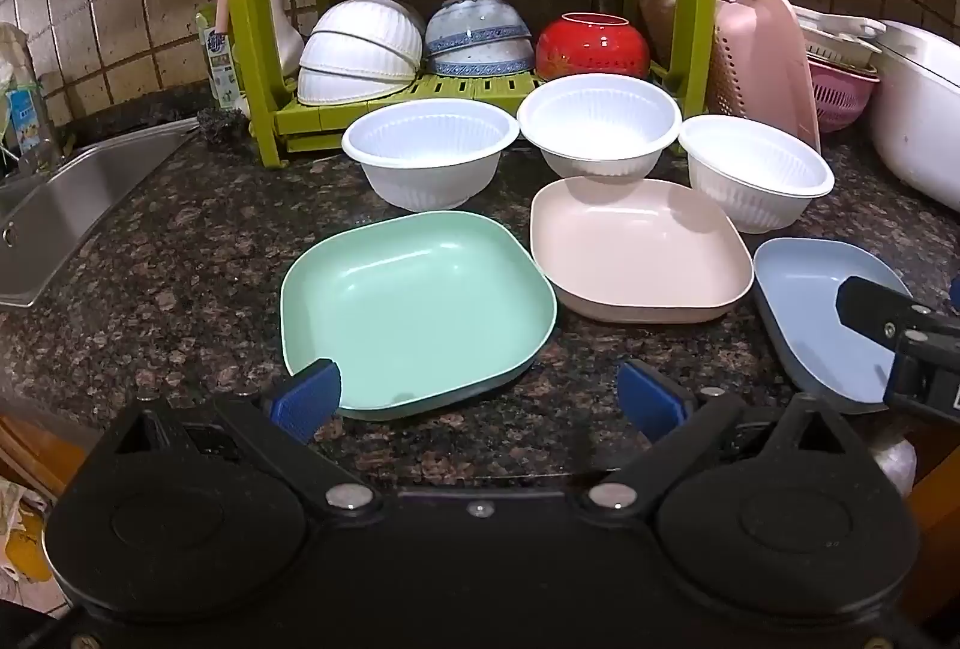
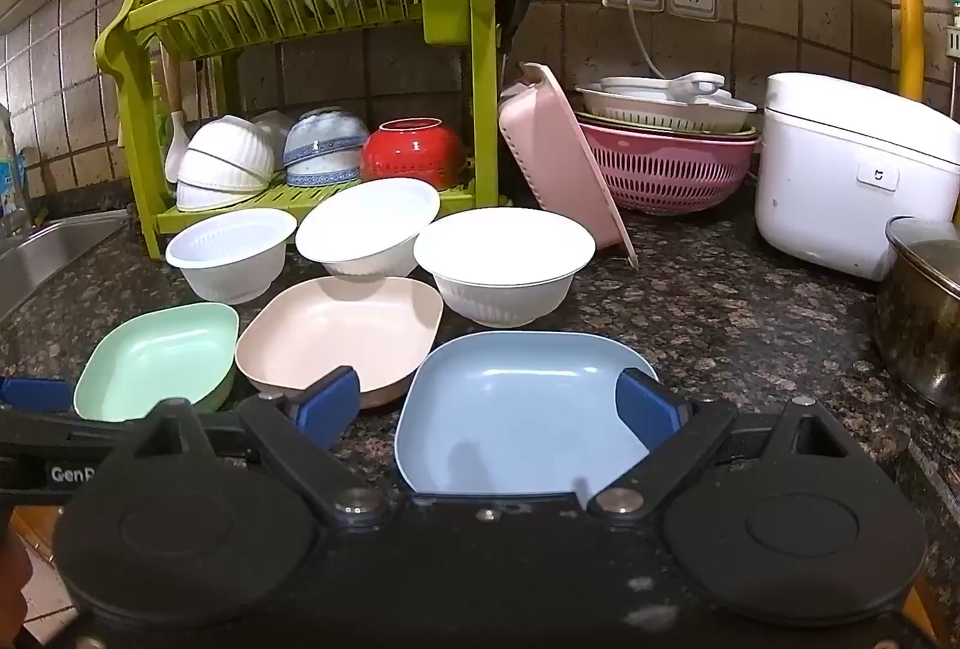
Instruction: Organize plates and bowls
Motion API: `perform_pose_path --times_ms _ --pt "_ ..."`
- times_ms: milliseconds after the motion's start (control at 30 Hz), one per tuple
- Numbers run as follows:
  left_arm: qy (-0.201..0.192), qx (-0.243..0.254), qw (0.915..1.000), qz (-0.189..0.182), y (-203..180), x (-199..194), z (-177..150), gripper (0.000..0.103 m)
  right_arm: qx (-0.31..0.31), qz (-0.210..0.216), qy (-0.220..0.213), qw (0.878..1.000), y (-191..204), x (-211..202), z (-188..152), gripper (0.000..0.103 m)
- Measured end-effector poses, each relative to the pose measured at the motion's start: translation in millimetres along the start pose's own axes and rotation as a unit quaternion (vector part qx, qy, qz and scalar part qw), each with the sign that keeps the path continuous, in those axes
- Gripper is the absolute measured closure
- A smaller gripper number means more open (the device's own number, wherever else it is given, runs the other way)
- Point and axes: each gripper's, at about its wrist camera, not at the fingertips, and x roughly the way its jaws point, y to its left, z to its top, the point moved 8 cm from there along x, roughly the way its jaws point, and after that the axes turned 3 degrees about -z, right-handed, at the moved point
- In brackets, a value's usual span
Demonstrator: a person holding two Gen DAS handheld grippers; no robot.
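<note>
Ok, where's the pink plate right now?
The pink plate sits mid-counter, between the green plate and blue plate, just before the white bowls.

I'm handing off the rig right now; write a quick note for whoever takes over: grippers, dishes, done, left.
Left gripper: open, empty, in front of the green plate.
Right gripper: open, empty, over the blue plate.
Pink plate lies between them; three white bowls stand behind the plates, the middle one tilted onto the pink plate's rim. All on the counter before the green rack.
Done: nothing stacked or racked.
Left: all six pieces.
</note>
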Motion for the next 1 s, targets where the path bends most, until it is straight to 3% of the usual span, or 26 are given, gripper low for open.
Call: perform_pose_path --times_ms 1000 --pt "0.008 -0.001 1.0000 0.005 2.0 4.3 -3.8 0.005 -0.011 -0.005 -0.003 1.000 2.1 -3.2 0.0 0.006"
